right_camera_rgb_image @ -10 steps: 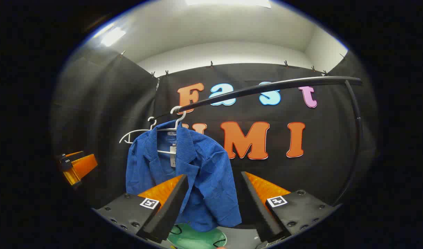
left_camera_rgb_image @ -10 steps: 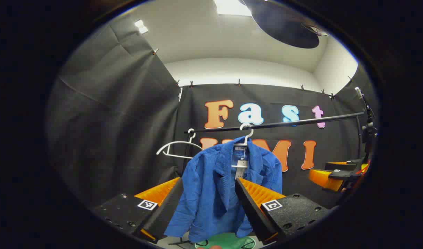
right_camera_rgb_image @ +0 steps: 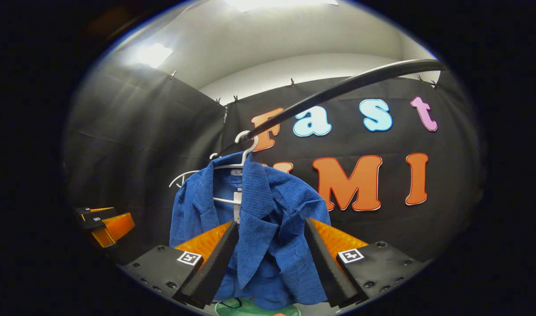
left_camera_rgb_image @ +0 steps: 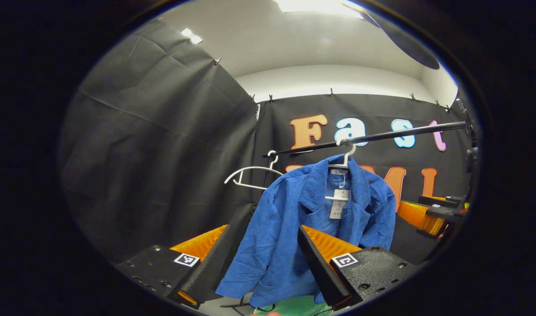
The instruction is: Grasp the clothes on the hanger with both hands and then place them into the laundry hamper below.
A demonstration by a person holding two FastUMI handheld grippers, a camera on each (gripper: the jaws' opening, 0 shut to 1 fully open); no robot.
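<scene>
**Both grippers open in front of the hanging blue jacket**

A blue corduroy jacket (left_camera_rgb_image: 312,228) hung on a white hanger (left_camera_rgb_image: 344,160) from a black rail (left_camera_rgb_image: 382,137) that ran across the far side of the booth. A paper tag (left_camera_rgb_image: 338,204) dangled inside the jacket's open collar. To the left of it on the same rail hung a second, empty white hanger (left_camera_rgb_image: 250,175).

In the left gripper view, the left gripper (left_camera_rgb_image: 261,259) stood with its jaws wide apart and nothing between them, the jacket's left sleeve and front panel showing through the gap beyond. The other gripper appeared at the far right edge of that view.

In the right gripper view, the right gripper (right_camera_rgb_image: 272,259) was likewise spread wide and held nothing; the jacket's (right_camera_rgb_image: 255,228) right front and lapel showed between its fingers, and whether they touched the cloth could not be told.

Under the jacket's hem, a green laundry hamper (right_camera_rgb_image: 255,308) sat low at the bottom edge, mostly hidden, directly below the garment. It also showed in the left gripper view (left_camera_rgb_image: 294,306).
</scene>
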